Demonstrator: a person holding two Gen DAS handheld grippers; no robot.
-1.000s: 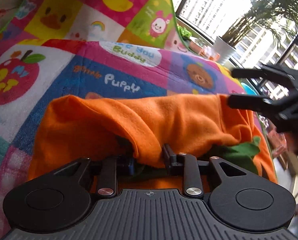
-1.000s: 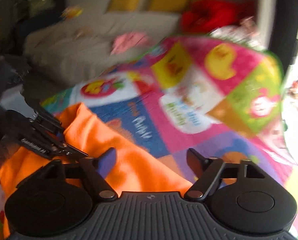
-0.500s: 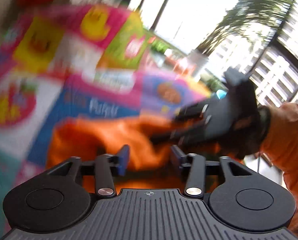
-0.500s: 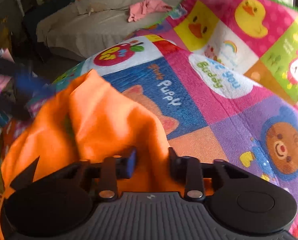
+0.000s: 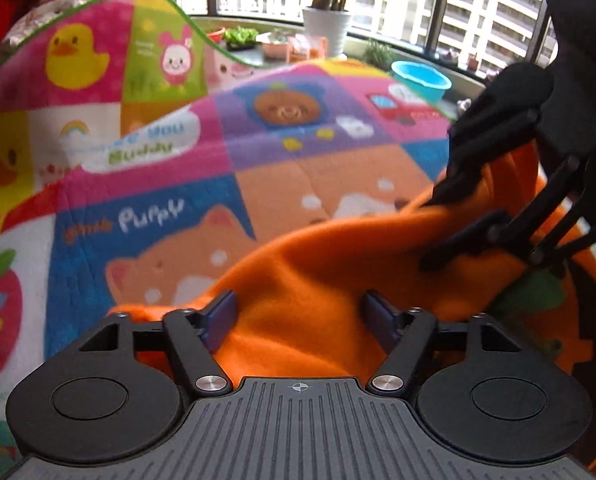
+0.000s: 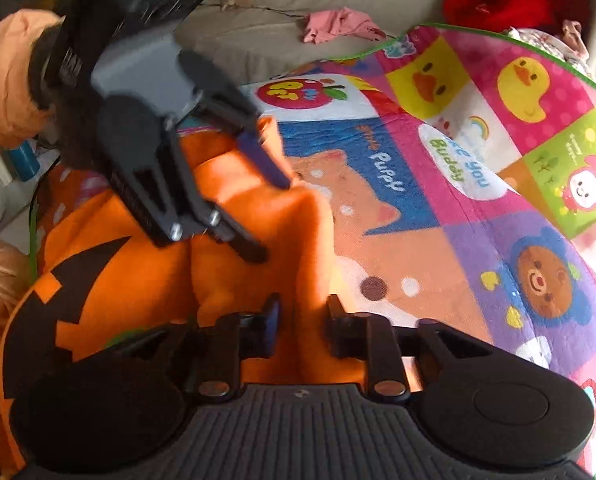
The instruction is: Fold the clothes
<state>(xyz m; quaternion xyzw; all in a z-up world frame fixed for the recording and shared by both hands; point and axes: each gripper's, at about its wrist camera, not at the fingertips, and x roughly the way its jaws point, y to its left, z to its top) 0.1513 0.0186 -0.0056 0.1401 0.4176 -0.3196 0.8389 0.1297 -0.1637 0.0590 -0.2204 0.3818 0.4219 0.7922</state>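
Both grippers tilt down over the orange garment. Left gripper jaws opening, cloth between, unclamped. Right gripper jaws opening, fold between, perhaps touching. Only the right view shows the pumpkin face.

Both grippers are black plastic: the left gripper has blue-faced fingers on linkage arms with silver screws, behind them a ribbed deck; behind the right gripper, an orange sleeve.

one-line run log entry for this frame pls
task: fold clothes | left gripper: jaws opening over orange garment | right gripper: jaws opening, garment fold between them | surface: cartoon blanket
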